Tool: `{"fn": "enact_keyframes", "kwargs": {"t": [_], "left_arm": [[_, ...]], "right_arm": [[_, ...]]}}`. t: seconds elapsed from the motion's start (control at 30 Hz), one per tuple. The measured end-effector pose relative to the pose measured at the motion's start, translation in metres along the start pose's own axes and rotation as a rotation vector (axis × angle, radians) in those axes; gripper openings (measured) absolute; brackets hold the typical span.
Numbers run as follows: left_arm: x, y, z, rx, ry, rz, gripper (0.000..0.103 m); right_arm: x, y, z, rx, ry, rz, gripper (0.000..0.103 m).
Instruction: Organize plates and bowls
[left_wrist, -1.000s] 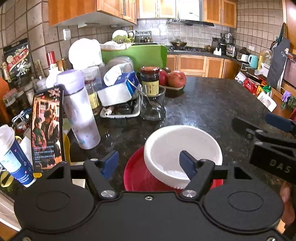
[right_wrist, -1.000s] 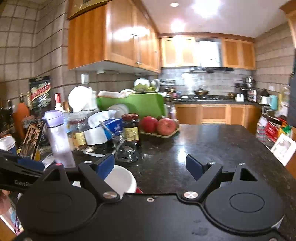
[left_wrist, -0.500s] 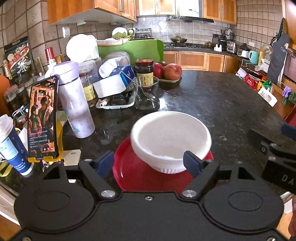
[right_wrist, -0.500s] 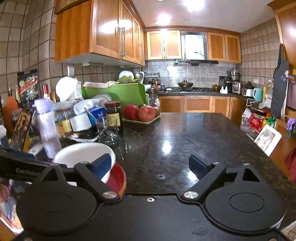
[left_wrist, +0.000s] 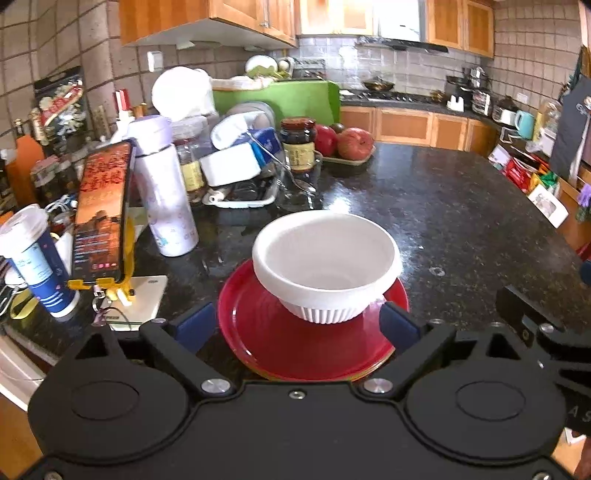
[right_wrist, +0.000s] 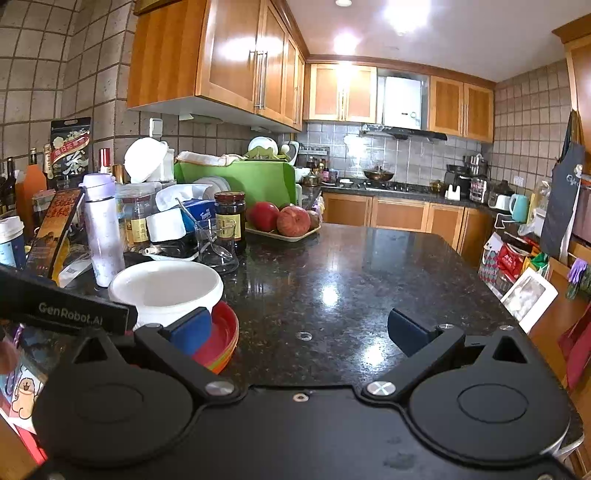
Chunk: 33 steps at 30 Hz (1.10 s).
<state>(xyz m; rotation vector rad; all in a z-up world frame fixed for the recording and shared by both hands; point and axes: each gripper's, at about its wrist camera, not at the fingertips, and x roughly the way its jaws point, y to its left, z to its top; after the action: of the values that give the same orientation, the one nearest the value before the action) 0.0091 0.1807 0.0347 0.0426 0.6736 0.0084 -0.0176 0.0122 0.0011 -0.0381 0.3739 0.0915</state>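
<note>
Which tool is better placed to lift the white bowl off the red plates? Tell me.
Left. The left tool is open and faces the white bowl squarely over the red plates. For the right tool, also open, the bowl sits off to its left.

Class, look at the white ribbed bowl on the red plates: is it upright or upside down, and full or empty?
Upright and empty: the white ribbed bowl rests base-down on the red plates, its bare interior showing.
</note>
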Motion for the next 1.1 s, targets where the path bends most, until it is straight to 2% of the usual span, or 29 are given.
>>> {"fn": "enact_keyframes", "kwargs": {"t": [0.13, 0.43, 1.1], "left_arm": [[-0.003, 0.0, -0.001, -0.009, -0.012, 0.013, 0.096], [-0.01, -0.005, -0.009, 0.007, -0.004, -0.009, 0.095], [-0.018, -0.009, -0.015, 0.007, 0.002, -0.056, 0.095]], "right_arm": [[-0.008, 0.001, -0.002, 0.0, -0.007, 0.0, 0.103], [-0.025, -0.002, -0.005, 0.031, -0.024, -0.028, 0.103], [-0.033, 0.002, -0.01, 0.026, -0.018, -0.057, 0.103]]}}
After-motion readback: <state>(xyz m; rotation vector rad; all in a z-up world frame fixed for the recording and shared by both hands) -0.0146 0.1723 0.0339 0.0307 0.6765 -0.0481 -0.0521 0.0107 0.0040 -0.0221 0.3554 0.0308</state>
